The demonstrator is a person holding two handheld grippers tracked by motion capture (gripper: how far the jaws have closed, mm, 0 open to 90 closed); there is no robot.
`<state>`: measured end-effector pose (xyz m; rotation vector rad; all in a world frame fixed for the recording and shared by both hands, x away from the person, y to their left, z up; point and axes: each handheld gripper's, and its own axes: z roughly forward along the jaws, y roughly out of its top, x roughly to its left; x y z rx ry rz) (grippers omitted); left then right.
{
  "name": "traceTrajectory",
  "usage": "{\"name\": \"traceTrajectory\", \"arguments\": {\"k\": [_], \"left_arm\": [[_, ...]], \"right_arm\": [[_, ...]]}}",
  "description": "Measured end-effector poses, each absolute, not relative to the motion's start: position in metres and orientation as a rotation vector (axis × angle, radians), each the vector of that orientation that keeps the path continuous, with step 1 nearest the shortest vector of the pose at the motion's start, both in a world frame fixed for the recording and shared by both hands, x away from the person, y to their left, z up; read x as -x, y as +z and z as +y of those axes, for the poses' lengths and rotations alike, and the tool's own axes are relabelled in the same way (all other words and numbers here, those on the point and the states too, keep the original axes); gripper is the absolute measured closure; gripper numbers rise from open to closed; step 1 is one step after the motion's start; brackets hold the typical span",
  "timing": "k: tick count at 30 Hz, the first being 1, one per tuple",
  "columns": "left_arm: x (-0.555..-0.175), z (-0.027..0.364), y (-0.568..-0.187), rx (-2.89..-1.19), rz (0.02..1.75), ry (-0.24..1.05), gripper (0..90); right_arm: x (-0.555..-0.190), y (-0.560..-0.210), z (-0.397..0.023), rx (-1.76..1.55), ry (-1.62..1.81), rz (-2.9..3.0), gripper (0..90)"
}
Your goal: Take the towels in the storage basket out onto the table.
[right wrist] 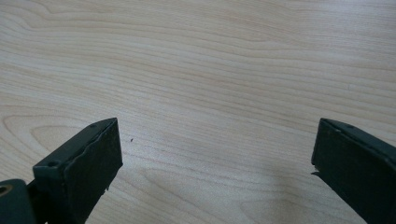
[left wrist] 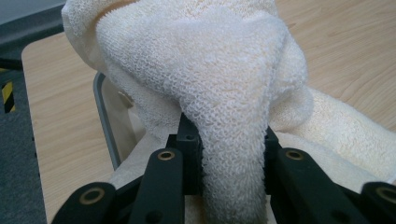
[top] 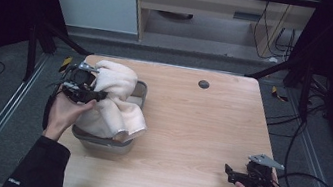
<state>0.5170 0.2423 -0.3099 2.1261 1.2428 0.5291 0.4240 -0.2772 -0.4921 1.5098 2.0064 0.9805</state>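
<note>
left claw [left wrist: 231,154] clamped on towel [left wrist: 210,84] over grey bin [top: 137,90] at table [top: 199,129] 9 o'clock, right claw [right wrist: 217,154] wide open, empty, at 4 o'clock

In the left gripper view, the towel [left wrist: 224,93] runs off the top edge and the right edge, and its pinched fold drops below the bottom edge between the jaws. It covers most of the grey bin [left wrist: 105,116] behind the jaws, so only a strip of rim and wall shows to their left. In the high view, the towel hides the tips of the left gripper [top: 85,87] and the bin's inside. In the right gripper view, both jaws are cut off by the bottom edge.
</note>
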Motion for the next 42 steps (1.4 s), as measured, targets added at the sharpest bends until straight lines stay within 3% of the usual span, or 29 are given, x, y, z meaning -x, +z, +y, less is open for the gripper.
{"name": "traceTrajectory", "arguments": {"k": [15, 42], "left_arm": [[-0.503, 0.248, -0.265, -2.055, 1.19, 0.588, 71.3], [-0.492, 0.251, -0.223, -2.048, 1.158, 0.601, 71.2]], "right_arm": [[-0.424, -0.492, -0.277, -1.503, 0.979, 2.007, 1.9], [-0.424, -0.492, -0.277, -1.5, 0.976, 2.01, 1.9]]}}
